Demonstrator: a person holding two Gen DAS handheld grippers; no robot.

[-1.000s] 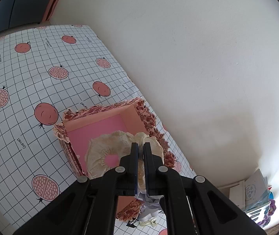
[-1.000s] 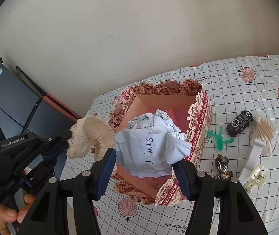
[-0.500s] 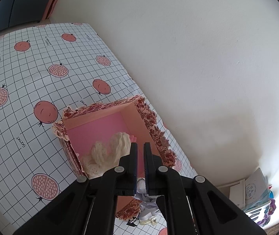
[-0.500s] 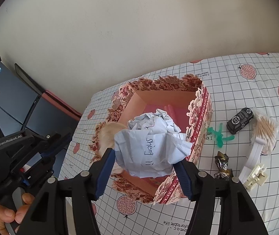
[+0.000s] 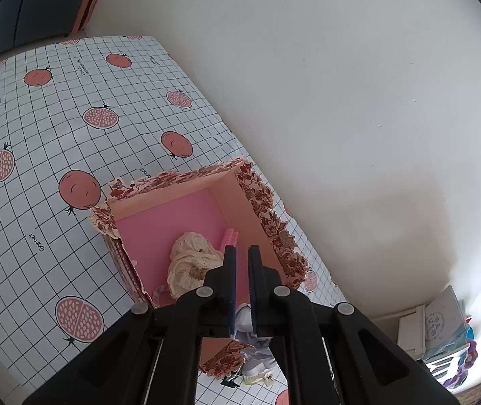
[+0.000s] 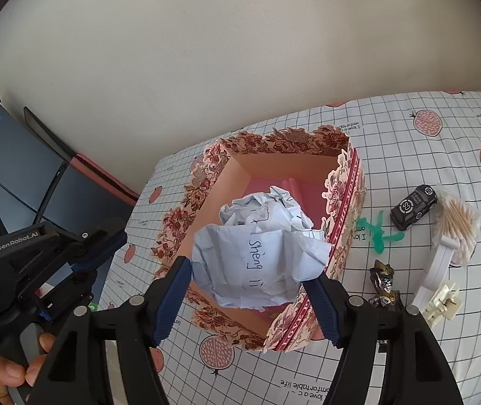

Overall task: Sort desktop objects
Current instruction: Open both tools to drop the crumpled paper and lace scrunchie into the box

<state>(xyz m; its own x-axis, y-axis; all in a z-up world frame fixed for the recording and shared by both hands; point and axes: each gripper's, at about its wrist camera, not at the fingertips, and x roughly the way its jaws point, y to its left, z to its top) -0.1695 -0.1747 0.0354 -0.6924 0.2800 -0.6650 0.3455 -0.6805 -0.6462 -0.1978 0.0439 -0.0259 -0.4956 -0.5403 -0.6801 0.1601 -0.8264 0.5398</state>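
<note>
An ornate floral box (image 6: 274,141) with a pink floor stands open on the pomegranate-print tablecloth. My right gripper (image 6: 247,270) hovers over it with a crumpled white paper ball (image 6: 257,253) between its fingers. Its jaws are opening and the pads still touch the paper. My left gripper (image 5: 242,249) hangs over the box (image 5: 179,179) with its jaws almost together, just starting to open, and nothing between them. A cream lace scrunchie (image 5: 190,263) lies on the box floor beside a pink comb (image 5: 230,239). The left gripper (image 6: 119,236) also shows left of the box.
Right of the box lie a black toy car (image 6: 412,206), a bundle of cotton swabs (image 6: 456,222), a green plastic figure (image 6: 379,233), a small dark figurine (image 6: 384,280) and a white plastic piece (image 6: 439,290). A wall runs behind; a dark monitor (image 6: 21,175) stands left.
The scrunchie left the left gripper and dropped onto the box floor. The right gripper's fingers have spread slightly around the paper ball. Neither hand has shifted.
</note>
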